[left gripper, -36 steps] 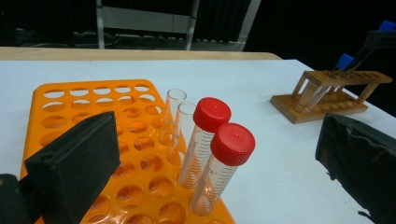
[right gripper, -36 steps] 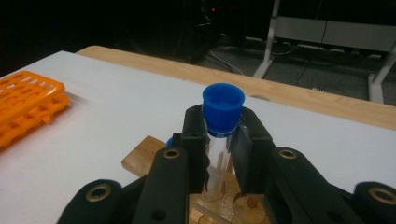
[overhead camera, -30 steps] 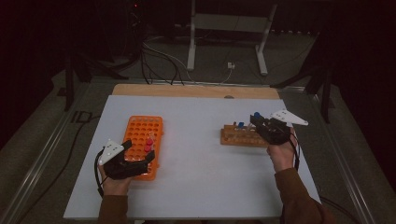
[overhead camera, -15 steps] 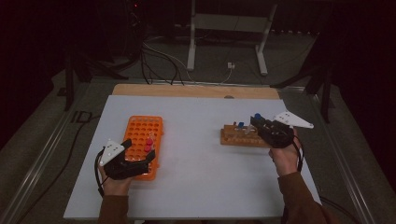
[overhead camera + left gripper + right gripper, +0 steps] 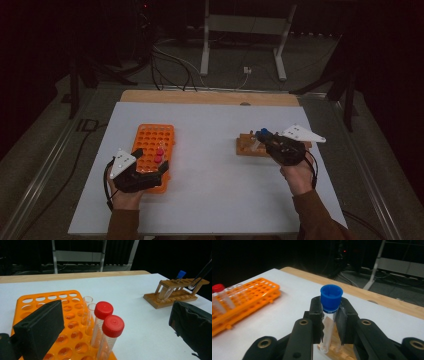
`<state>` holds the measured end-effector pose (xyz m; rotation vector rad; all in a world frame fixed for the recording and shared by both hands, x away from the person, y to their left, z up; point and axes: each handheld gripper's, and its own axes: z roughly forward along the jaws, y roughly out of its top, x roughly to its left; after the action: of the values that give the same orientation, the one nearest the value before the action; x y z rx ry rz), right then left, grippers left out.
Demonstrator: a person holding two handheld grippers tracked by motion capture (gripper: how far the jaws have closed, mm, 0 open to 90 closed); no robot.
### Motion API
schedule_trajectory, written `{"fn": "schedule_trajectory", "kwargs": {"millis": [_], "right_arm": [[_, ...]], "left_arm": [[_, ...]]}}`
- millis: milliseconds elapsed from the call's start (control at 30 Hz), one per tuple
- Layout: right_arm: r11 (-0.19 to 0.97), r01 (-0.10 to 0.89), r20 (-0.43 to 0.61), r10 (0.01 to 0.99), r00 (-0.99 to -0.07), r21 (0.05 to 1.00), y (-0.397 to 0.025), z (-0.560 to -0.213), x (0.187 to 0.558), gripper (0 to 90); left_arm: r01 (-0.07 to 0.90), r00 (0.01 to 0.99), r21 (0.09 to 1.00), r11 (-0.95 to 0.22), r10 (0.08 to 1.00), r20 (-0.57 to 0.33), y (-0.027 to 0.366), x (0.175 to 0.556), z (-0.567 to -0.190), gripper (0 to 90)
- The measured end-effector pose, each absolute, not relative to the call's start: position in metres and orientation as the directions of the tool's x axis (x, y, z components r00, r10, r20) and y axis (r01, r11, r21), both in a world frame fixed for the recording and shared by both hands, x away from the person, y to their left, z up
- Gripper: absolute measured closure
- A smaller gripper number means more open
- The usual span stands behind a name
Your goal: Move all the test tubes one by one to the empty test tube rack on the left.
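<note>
White bench (image 5: 215, 200) under you: your right gripper (image 5: 329, 322) clamps a clear blue-capped tube (image 5: 330, 312) over the wooden rack (image 5: 246, 147); your left gripper (image 5: 112, 322) gapes wide around the orange plastic rack's (image 5: 37, 302) red-capped tubes (image 5: 106, 327).

The person's left hand (image 5: 124, 196) is holding the left gripper (image 5: 150, 172) low at the near left, its jaws standing wide apart and pointing forward; the right hand (image 5: 298, 178) is raising the right gripper (image 5: 264, 137) at the far right, its jaws pressing together and pointing left; both forearms are entering from below.
</note>
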<state>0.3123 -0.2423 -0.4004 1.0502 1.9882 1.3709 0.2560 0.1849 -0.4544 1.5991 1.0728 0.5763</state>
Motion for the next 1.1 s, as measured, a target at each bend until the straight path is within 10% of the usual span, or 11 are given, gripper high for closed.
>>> {"fn": "schedule_trajectory", "kwargs": {"millis": [1100], "right_arm": [[0.276,0.315,0.053,0.670,-0.740,0.908,-0.170,-0.405,0.290,76.2]], "left_arm": [[0.303,0.584,0.946,-0.116,0.807,-0.088,0.134,0.250,-0.446,1.4]]}}
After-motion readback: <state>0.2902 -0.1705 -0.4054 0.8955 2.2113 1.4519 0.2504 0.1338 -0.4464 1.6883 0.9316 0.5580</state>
